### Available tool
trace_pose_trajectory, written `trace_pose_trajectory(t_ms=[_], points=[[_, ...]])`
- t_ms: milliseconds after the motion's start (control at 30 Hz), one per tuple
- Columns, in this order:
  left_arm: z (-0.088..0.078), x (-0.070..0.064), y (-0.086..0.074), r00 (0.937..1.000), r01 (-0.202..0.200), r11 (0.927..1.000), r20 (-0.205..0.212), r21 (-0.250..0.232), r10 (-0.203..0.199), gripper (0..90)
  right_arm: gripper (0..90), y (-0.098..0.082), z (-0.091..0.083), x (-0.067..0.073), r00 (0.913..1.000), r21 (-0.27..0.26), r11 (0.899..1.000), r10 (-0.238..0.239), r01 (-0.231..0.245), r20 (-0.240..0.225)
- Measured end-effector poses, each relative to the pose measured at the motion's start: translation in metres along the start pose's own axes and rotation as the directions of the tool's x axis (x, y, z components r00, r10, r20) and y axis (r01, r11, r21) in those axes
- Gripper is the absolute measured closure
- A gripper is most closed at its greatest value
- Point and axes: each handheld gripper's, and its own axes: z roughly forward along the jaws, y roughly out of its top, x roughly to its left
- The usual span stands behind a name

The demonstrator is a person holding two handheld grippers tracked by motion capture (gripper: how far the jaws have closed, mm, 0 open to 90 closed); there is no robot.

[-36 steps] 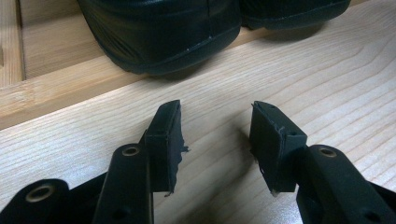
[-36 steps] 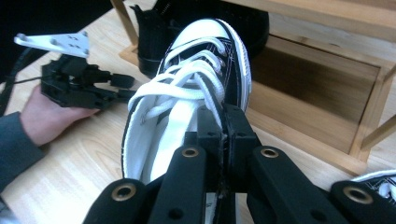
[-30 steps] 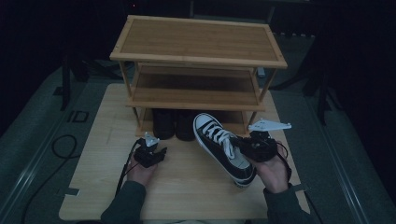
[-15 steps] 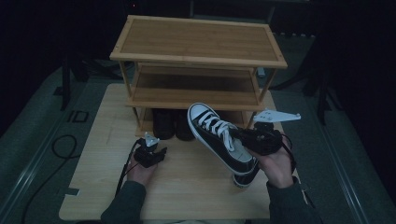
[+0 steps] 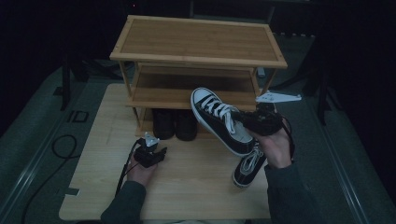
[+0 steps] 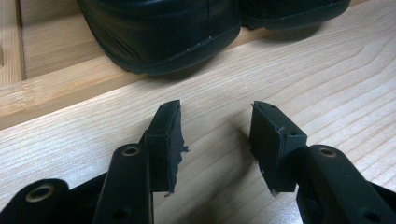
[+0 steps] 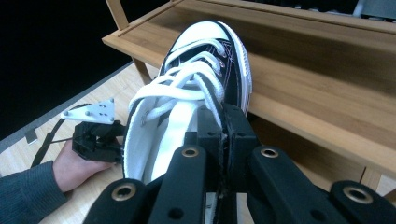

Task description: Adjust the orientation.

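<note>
the left gripper (image 5: 150, 154) is rested on the table (image 5: 187, 191), jaws spread on nothing. just beyond, the right gripper (image 5: 261, 122) is pinched on the side wall of the sneaker (image 5: 219, 119), which is held tilted in the air before the rack (image 5: 201, 51). it is judged light, with soft canvas that folds; the stiffer heel or sole edge is the firmer hold.

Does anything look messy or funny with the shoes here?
Yes. One black-and-white lace-up sneaker lies alone on the pale wooden table, while its partner is lifted in the right gripper, toe tilted toward the bamboo shoe rack.
</note>
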Motion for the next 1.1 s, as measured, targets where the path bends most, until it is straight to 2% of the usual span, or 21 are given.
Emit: trace_pose_trajectory(t_ms=[200, 400, 600, 733, 900, 1100], points=[[0.000, 0.000, 0.000, 1.0000, 0.000, 1.0000, 0.000, 0.000, 0.000, 54.2, 87.5, 0.005, 0.005, -0.010, 0.9996, 0.005, 1.000, -0.025, 0.025, -0.010], [0.000, 0.000, 0.000, 1.0000, 0.000, 1.0000, 0.000, 0.000, 0.000, 54.2, 87.6, 0.010, 0.013, -0.019, 0.9968, 0.014, 0.997, -0.069, 0.070, -0.041], [0.000, 0.000, 0.000, 1.0000, 0.000, 1.0000, 0.000, 0.000, 0.000, 54.2, 87.6, 0.014, 0.019, -0.029, 0.9905, 0.003, 0.996, -0.093, 0.093, -0.101], [0.000, 0.000, 0.000, 1.0000, 0.000, 1.0000, 0.000, -0.001, 0.000, 54.2, 87.5, 0.016, 0.025, -0.037, 0.9858, -0.002, 0.996, -0.092, 0.093, -0.140], [0.000, 0.000, 0.000, 1.0000, 0.000, 1.0000, 0.000, -0.001, 0.000, 54.2, 87.5, 0.019, 0.030, -0.042, 0.9843, 0.003, 0.994, -0.110, 0.111, -0.138], [0.000, 0.000, 0.000, 1.0000, 0.000, 1.0000, 0.000, 0.000, 0.000, 54.2, 87.5, 0.024, 0.036, -0.048, 0.9853, -0.006, 0.995, -0.100, 0.100, -0.139]])
